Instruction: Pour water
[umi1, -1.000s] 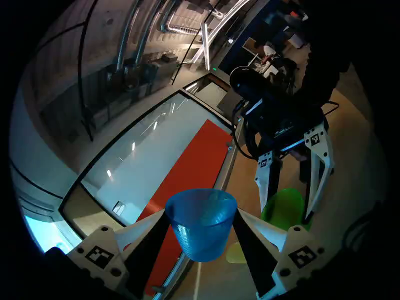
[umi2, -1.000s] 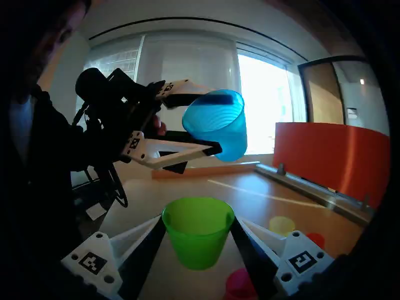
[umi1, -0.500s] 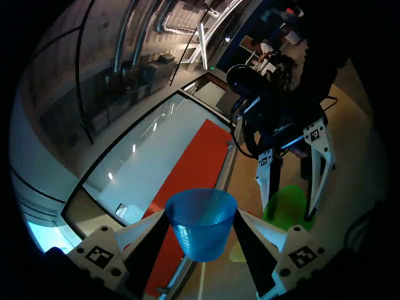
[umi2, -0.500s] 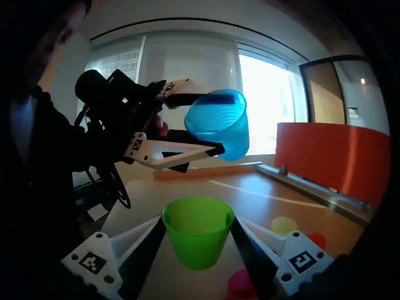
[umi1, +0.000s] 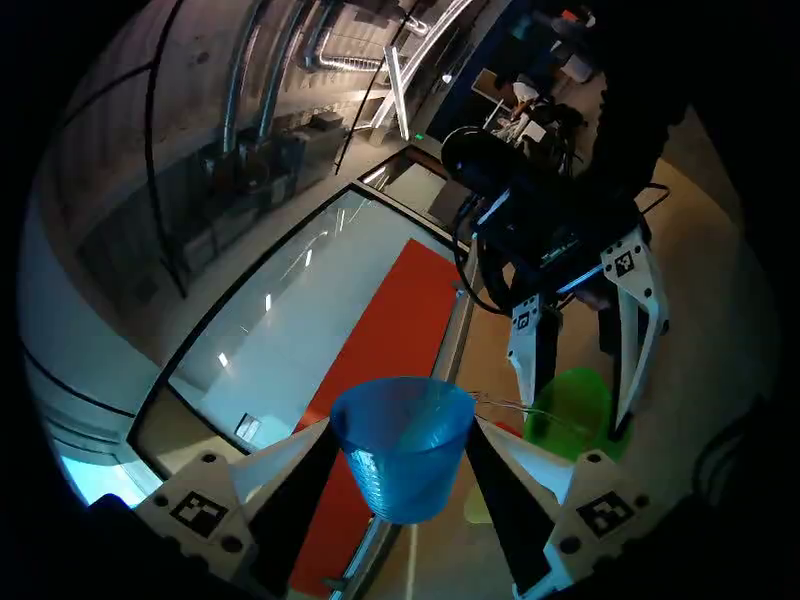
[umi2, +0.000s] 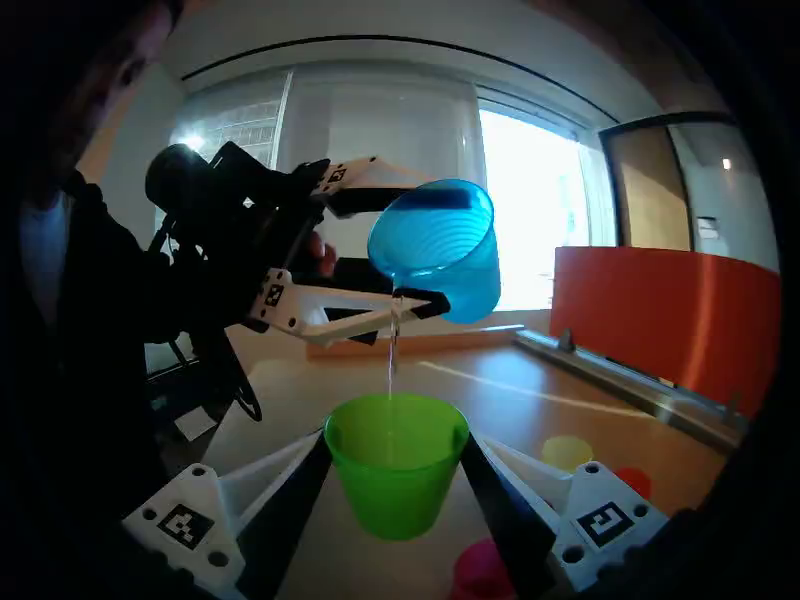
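the wooden tabletop (umi2: 560, 390) runs wide under everything, and an orange panel (umi2: 670, 310) stands along its far right edge behind a metal rail. both cups are carried over the tabletop's near middle, well in from that rail, so a miss should land on wood and not on the floor.

up high, the left claw (umi1: 402, 445) is clamped on the blue cup (umi2: 435, 250), one finger on each side of the wall. it has the cup tipped over, mouth turned down and toward the camera, with the low point of the rim right above the target. that tilt looks gentle on purpose, to get a trickle and not a gush.

below, the right claw (umi2: 397, 450) is closed around the green cup (umi2: 397, 490), holding it upright and open-mouthed directly under that rim. i can't tell if its base rests on the wood.

and there it goes: a thin thread of water (umi2: 392, 350) drops from the blue rim into the green mouth. pouring looks barely begun.

off toward the near right corner sit a yellow cup (umi2: 566, 452), a red cup (umi2: 632, 480) and a pink cup (umi2: 480, 570), clear of the stream.
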